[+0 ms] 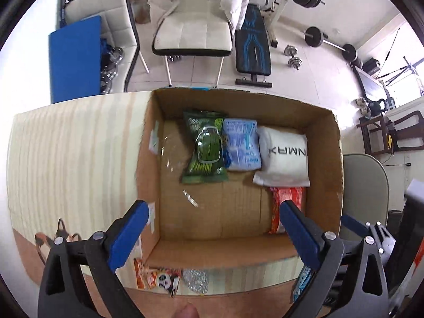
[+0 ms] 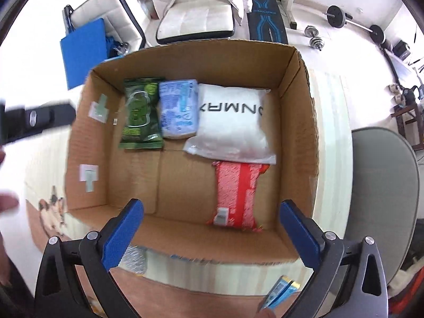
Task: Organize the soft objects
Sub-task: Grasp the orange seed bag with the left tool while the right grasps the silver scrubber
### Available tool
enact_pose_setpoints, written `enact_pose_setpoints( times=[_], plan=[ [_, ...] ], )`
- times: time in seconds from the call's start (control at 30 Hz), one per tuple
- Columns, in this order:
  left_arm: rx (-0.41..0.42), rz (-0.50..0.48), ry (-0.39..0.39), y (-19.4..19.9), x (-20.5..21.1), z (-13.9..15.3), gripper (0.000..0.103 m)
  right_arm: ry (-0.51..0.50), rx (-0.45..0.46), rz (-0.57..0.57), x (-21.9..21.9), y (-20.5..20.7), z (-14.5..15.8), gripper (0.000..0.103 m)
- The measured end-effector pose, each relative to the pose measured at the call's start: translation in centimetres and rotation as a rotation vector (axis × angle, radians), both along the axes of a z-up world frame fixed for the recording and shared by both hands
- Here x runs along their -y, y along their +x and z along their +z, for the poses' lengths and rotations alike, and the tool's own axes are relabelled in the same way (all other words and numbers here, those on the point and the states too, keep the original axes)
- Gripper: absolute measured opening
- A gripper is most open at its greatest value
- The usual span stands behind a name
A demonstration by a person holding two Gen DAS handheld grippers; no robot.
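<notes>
Box (image 2: 296,122) floor's near-left bare.

The white packet (image 2: 230,122) in the cardboard box (image 2: 299,122) reads, mirrored, "NMAX".

The cardboard box (image 2: 296,122) filling the centre of the frame is plain brown, with pale tape patches on its left wall. Along its upper part lie a dark green packet (image 2: 140,114) with lighter green print, a light blue packet (image 2: 179,108) with darker blue lettering, and a white pouch (image 2: 230,122) bearing black letters. Below the pouch sits a red packet (image 2: 237,193) speckled white, with a solid red band. The tabletop (image 1: 74,145) at the left shows pale wood-grain stripes. Both pairs of tongs, left (image 1: 213,226) and right (image 2: 212,229), have blue pads on black frames. At the lower edge lie an orange packet (image 1: 156,278) with a panda face and a silver packet (image 1: 196,281).
</notes>
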State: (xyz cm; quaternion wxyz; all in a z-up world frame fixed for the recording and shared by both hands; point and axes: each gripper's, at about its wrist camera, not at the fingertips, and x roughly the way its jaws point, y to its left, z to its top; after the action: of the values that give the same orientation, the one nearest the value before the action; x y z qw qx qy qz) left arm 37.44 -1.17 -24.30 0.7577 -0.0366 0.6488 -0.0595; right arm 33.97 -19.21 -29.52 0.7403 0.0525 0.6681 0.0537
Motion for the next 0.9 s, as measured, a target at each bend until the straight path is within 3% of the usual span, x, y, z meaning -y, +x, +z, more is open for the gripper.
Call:
enact_pose_setpoints(
  times=[0.2,0.3,0.4,0.5,0.6,0.73,0.83,0.9],
  plan=[
    [0.115,0.036,0.09,-4.6,-0.7,2.6,0.101,0.028,0.074,-0.019,0.4,-2.6,1.8,0.103],
    [0.14,0.093,0.15,-7.4,-2.0,2.3,0.101,0.037,0.078,-0.025,1.5,-4.8,2.3,0.103],
    [0.1,0.117,0.255,-10.0,-3.3,0.1,0.101,0.116,0.05,-0.042,2.0,-7.8,1.5,0.103],
    [-0.004,0.098,0.332,-12.2,-5.1,-4.3,0.101,0.186,0.015,-0.021,0.1,-10.6,-1.1,0.103],
    [-0.069,0.097,0.384,-13.9,-7.1,-7.1,0.101,0.254,-0.096,0.002,-3.9,-12.1,-5.8,0.103],
    [-0.153,0.139,0.337,-14.4,-10.3,-10.3,0.101,0.265,-0.123,0.007,-8.4,-12.1,-9.9,0.093],
    [-0.216,0.2,0.187,-13.9,-12.3,-12.3,0.101,0.253,-0.137,0.008,-11.1,-11.6,-12.4,0.081],
    [-0.228,0.227,0.11,-13.1,-13.1,-13.5,0.101,0.245,-0.146,0.004,-12.2,-11.5,-13.5,0.081]
  ],
)
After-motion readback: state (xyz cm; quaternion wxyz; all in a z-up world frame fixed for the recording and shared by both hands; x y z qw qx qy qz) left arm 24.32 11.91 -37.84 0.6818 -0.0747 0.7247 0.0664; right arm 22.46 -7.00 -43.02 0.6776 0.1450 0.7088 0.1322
